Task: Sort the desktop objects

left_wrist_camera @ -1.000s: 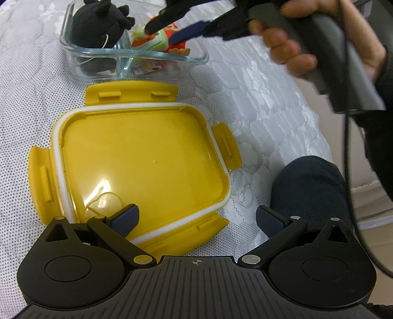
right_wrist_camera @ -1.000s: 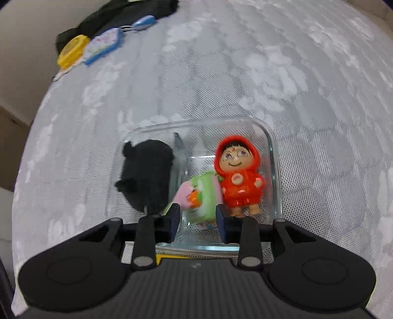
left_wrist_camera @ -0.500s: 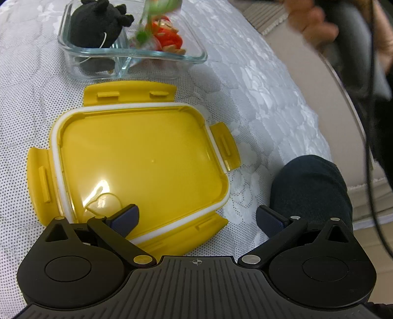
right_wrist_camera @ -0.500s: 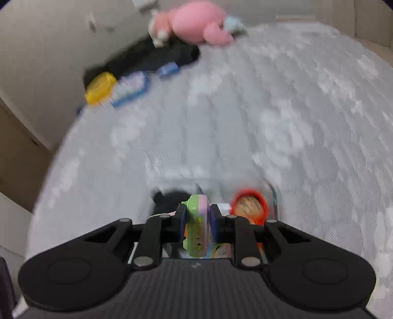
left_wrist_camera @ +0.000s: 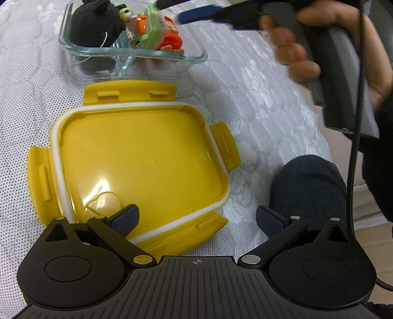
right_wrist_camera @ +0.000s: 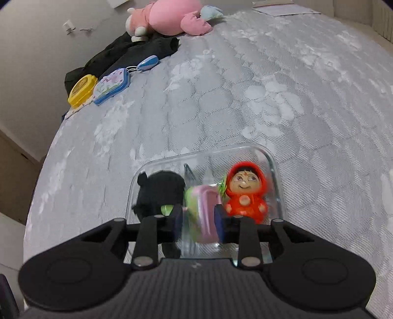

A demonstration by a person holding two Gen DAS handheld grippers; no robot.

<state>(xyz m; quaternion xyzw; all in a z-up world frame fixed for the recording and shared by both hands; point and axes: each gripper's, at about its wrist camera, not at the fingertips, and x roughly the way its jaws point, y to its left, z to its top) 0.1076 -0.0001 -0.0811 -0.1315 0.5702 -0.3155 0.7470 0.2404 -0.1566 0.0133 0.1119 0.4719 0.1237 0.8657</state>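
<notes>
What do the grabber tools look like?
Each gripper is black, with a ribbed base, two round discs, silver rivets and dark blue pads. The right gripper has a grey handle and a black cable. The person wears a dark sleeve.

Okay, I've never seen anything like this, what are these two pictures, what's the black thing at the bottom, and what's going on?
No robot here: a person holds a two-finger tool in each hand, each with a camera looking along its fingers. The black shape at the bottom of each picture is that tool.

The left camera shows the left hand-held gripper, wide open and holding nothing, over a yellow plastic snap-lock lid on a white quilted mattress.

The right camera shows the right hand-held gripper above a clear glass divided container. A black plush toy fills one compartment, a red-hooded doll figure the other. A blurred pink and green toy sits between the opening jaws; whether they grip it is unclear.

Far off lie a pink plush animal and small tins.
</notes>
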